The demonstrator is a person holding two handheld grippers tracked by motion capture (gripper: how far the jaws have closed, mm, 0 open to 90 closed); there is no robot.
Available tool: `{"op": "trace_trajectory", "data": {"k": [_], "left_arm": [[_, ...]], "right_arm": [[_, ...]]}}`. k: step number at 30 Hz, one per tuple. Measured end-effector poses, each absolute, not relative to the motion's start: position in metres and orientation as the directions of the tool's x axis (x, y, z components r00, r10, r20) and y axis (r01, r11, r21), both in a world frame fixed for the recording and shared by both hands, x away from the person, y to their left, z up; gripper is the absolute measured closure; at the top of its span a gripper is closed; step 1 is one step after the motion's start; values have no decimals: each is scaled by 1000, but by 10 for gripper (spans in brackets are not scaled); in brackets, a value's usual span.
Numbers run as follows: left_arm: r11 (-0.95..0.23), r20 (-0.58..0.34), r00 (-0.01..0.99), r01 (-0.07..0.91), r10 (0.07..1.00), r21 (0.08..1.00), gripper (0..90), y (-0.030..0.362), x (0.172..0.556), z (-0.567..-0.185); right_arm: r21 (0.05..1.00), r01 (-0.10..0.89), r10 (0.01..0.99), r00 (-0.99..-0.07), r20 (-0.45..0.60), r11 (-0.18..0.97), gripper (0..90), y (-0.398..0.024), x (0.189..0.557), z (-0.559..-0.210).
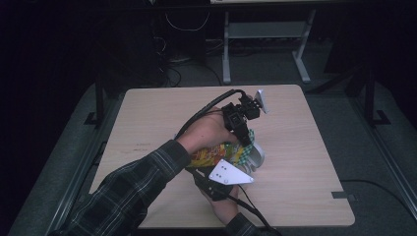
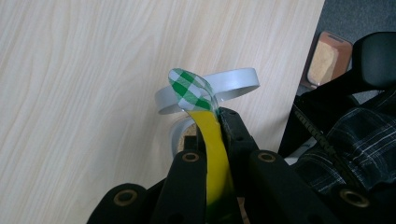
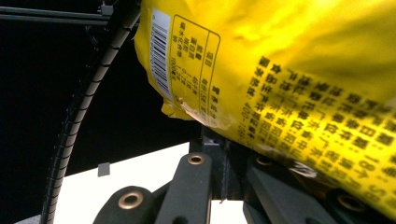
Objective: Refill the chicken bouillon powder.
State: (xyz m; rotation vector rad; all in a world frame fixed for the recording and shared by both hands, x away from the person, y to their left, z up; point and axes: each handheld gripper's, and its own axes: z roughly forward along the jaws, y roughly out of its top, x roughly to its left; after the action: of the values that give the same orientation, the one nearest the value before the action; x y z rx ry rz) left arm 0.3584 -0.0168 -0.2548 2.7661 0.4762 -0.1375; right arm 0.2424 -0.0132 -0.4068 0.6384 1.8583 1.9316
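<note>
A yellow snack bag point(image 1: 212, 155) is held above the wooden table point(image 1: 147, 113) between both grippers. My left gripper point(image 1: 244, 136) points down and toward the person, and it is shut on the bag's green-and-white checked end point(image 2: 191, 91). The yellow film point(image 2: 212, 144) runs up between its jaws point(image 2: 211, 128). My right gripper point(image 1: 204, 173), with a grey plate point(image 1: 230, 174) on top, comes in from the near side. It is shut on the bag's opposite edge point(image 3: 212, 122), where the barcode and printed back point(image 3: 280, 70) face the camera. A plaid sleeve point(image 1: 133, 182) carries the left hand.
A grey ring-shaped roll point(image 1: 255, 156) sits on the table right under the bag, and a loose grey band point(image 2: 240, 80) curls above it. The table's right edge point(image 2: 303, 70) is close by, with a brown seat point(image 2: 327, 58) beyond. Desk legs point(image 1: 226, 44) stand behind the table.
</note>
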Motion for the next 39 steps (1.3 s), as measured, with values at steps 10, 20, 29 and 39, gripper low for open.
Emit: {"op": "trace_trajectory", "data": {"k": [10, 20, 29, 39], "left_arm": [[-892, -147, 941, 338, 306, 301, 872, -18, 359, -255], [-888, -150, 940, 338, 306, 311, 862, -17, 359, -254], [-892, -156, 939, 341, 307, 298, 884, -18, 359, -254], [-891, -161, 939, 340, 304, 302, 869, -17, 360, -254]], "right_arm": [[998, 35, 564, -824, 54, -45, 900, -13, 243, -407], [999, 32, 566, -823, 51, -44, 900, -14, 243, -406], [998, 34, 565, -823, 54, -46, 900, -13, 242, -406], [998, 33, 565, -824, 53, -45, 900, -13, 242, -406]]}}
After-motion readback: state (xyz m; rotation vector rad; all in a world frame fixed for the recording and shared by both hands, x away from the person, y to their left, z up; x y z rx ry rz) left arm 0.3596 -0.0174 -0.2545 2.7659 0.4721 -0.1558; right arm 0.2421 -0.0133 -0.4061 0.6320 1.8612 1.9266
